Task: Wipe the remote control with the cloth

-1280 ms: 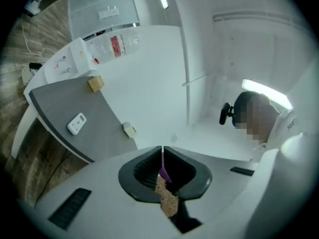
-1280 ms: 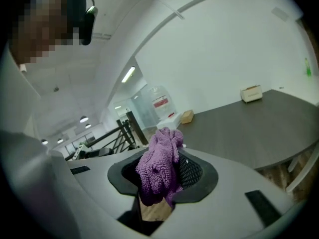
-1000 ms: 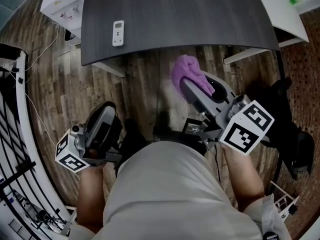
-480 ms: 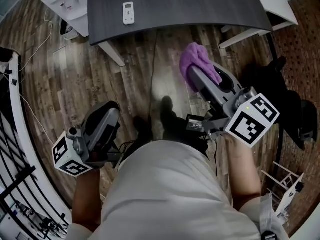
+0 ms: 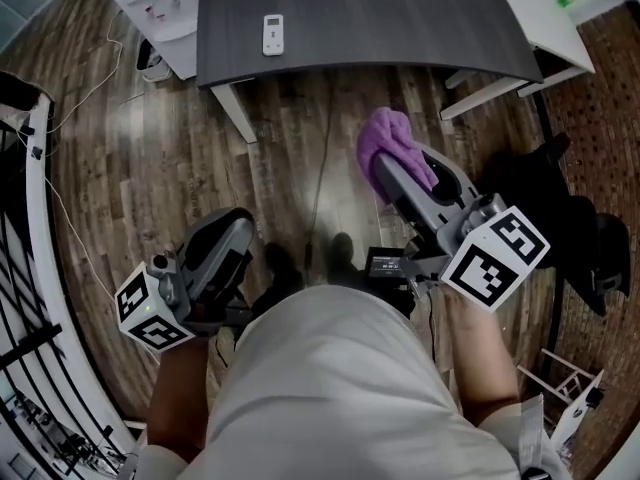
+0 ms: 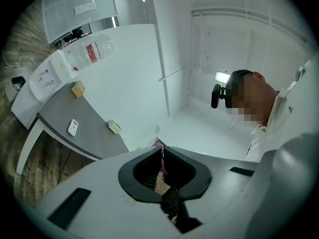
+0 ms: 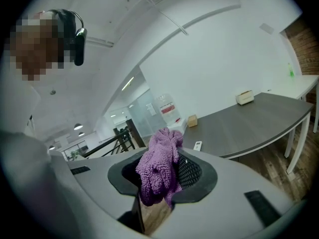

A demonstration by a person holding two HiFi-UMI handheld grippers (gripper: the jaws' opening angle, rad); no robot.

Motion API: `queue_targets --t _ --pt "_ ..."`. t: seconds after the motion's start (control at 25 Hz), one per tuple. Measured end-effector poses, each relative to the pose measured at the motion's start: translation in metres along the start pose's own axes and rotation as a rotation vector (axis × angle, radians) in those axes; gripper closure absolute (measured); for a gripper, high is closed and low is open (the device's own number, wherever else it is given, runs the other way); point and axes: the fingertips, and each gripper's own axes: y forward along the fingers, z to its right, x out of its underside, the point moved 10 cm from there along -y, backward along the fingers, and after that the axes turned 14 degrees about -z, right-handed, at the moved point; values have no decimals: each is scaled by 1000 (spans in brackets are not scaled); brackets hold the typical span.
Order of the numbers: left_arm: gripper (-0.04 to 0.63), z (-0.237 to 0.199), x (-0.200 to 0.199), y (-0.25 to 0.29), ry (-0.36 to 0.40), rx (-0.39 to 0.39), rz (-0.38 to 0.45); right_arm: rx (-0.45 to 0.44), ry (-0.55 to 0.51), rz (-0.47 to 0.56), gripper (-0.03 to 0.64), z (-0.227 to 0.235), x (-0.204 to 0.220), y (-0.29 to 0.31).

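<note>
The white remote control (image 5: 273, 34) lies on the dark grey table (image 5: 400, 18), far ahead of both grippers. It also shows small in the left gripper view as the remote (image 6: 73, 127) and in the right gripper view as the remote (image 7: 198, 145). My right gripper (image 5: 392, 173) is held over the wooden floor, shut on a bunched purple cloth (image 5: 385, 138) that bulges out of its jaws, the same cloth (image 7: 159, 168). My left gripper (image 5: 232, 230) hangs low at the left, shut with nothing in it; only a thin slit shows at the left gripper (image 6: 162, 156).
A white water dispenser (image 5: 160, 3) stands left of the table, with a cable (image 5: 85, 68) trailing on the floor. A white table (image 5: 545, 8) is at the back right and a black chair (image 5: 565, 208) at the right. A railing (image 5: 30, 268) runs along the left. Two small boxes (image 6: 77, 88) sit on the grey table.
In the head view the table and remote have slid up and to the right. Both grippers keep about the same pose, and the cloth stays in the right one.
</note>
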Motion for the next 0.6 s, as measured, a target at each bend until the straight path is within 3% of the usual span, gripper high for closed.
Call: queue_targets --t 0.32,0.6 --pt "578 23 18 47 2 -4 -11 -74 77 18 488 26 16 -34" --pt "580 29 17 61 -14 46 -21 -88 53 42 488 33 16 -41"
